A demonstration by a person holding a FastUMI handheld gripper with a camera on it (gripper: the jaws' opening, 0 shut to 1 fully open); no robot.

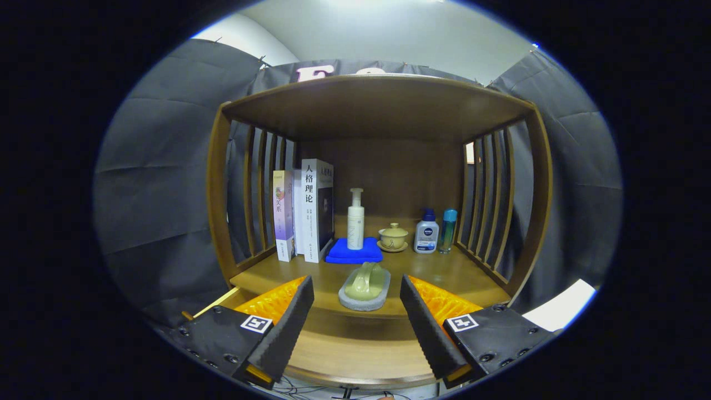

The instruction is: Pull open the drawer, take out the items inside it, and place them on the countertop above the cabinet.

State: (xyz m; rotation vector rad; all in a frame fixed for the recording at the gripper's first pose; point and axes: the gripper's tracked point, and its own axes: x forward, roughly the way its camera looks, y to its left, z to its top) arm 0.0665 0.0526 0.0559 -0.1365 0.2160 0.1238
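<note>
My gripper [355, 279] is open, its fingers wide apart at the front of the wooden cabinet's countertop [444, 275]. Between the fingertips, at the countertop's front edge, lies a pale green ridged piece [366, 280] on a grey oval slab [361, 303]. Neither finger touches it. Below the countertop's edge a lighter wooden surface [355, 353] juts toward me. It looks like the pulled-out drawer, and the fingers hide its sides.
Farther back on the countertop stand books [311, 211], a white pump bottle [355, 219] on a folded blue cloth [354, 253], a lidded tea bowl [392, 237], a white bottle [426, 231] and a slim blue bottle [447, 229]. Slatted sides and a wooden top enclose the space.
</note>
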